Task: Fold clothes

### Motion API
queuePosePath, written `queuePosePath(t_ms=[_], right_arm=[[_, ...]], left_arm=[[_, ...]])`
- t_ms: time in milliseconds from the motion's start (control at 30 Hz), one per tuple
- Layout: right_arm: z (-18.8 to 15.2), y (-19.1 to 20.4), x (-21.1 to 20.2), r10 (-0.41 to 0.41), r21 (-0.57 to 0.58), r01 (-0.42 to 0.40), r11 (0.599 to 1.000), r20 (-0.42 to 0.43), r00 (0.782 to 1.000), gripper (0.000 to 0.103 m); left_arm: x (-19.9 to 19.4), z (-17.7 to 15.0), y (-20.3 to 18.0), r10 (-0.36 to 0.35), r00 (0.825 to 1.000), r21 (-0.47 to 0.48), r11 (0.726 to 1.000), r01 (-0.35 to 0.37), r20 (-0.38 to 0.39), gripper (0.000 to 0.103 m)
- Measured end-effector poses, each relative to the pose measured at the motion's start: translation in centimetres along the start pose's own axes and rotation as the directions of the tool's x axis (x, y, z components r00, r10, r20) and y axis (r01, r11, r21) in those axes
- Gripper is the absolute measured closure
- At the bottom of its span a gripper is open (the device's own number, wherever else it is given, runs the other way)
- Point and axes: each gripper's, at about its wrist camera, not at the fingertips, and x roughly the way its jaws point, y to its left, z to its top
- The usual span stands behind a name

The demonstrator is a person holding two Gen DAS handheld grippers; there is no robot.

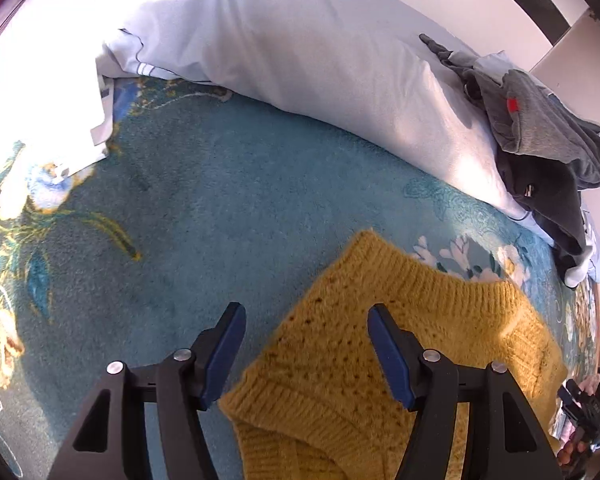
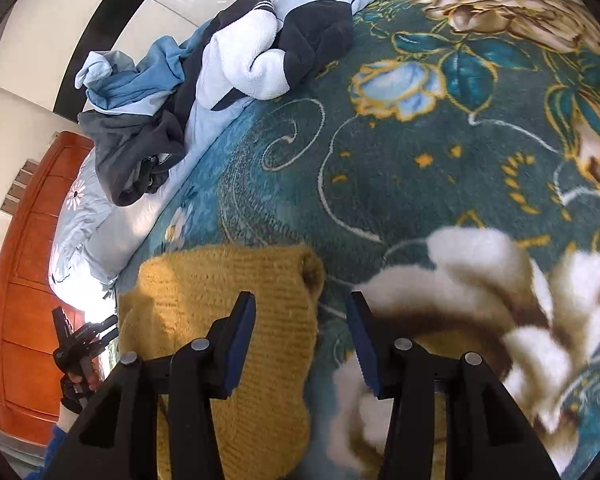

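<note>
A yellow knitted sweater (image 1: pixel 380 344) lies folded on the teal floral blanket (image 1: pixel 220 208). My left gripper (image 1: pixel 306 316) is open and empty, hovering just above the sweater's left part. In the right wrist view the sweater (image 2: pixel 228 292) lies at the lower left. My right gripper (image 2: pixel 300 304) is open and empty above the sweater's right edge, its right finger over the blanket (image 2: pixel 420 140). The left gripper (image 2: pixel 84 344) shows small at the far left of the right wrist view. The right gripper (image 1: pixel 584 412) shows at the far right of the left wrist view.
A pale blue duvet (image 1: pixel 280 40) lies along the far side of the blanket. A pile of grey and dark clothes (image 1: pixel 540 140) sits on it; it shows with blue and white garments (image 2: pixel 204 76) in the right wrist view. An orange wooden board (image 2: pixel 28 280) stands at the left.
</note>
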Motion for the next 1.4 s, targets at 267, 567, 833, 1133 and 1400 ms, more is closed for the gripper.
queuePosePath(t_ms=[267, 567, 833, 1133, 1400], right_arm=[[1.6, 0.5, 1.4, 0.051, -0.051, -0.052, 0.997, -0.009, 0.999, 0.055], [1.3, 2.4, 1.4, 0.076, -0.100, -0.080, 0.992, -0.045, 0.996, 0.091], [4.1, 7.7, -0.4, -0.043, -0.256, 0.045, 0.966, 0.016, 0.999, 0.094], [11.3, 13.8, -2.3, -0.070, -0.356, 0.132, 0.925, 0.181, 0.981, 0.094], [12.2, 11.1, 2.5, -0.184, -0.293, 0.212, 0.932, 0.119, 0.976, 0.094]], left_arm=[[2.0, 1.8, -0.3, -0.082, 0.995, 0.027, 0.996, 0.084, -0.047, 0.036], [1.6, 1.5, -0.9, -0.127, 0.991, 0.093, 0.987, 0.130, -0.036, 0.071], [-2.0, 1.7, -1.5, -0.131, 0.985, 0.103, 0.987, 0.120, 0.109, 0.092], [-7.0, 3.4, -3.2, -0.177, 0.955, 0.127, 0.981, 0.150, 0.240, 0.092], [-2.3, 3.1, -1.9, -0.070, 0.988, 0.028, 0.997, 0.067, 0.139, 0.091]])
